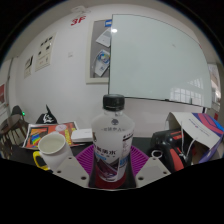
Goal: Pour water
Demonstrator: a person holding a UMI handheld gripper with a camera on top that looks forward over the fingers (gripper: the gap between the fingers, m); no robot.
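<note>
A clear plastic water bottle (112,140) with a black cap and a white and red label stands upright between my gripper's (111,170) two magenta pads (86,160). Both pads press against the bottle's sides, so the gripper is shut on it. The bottle's base is hidden below the fingers. A white mug with a yellow handle (51,152) sits on the table (150,140) to the left of the bottle, just beyond the left finger, with its mouth facing up.
Colourful books (49,133) lie behind the mug. A red and black object (171,143) and more books (202,128) sit to the right. A large whiteboard (158,55) covers the far wall.
</note>
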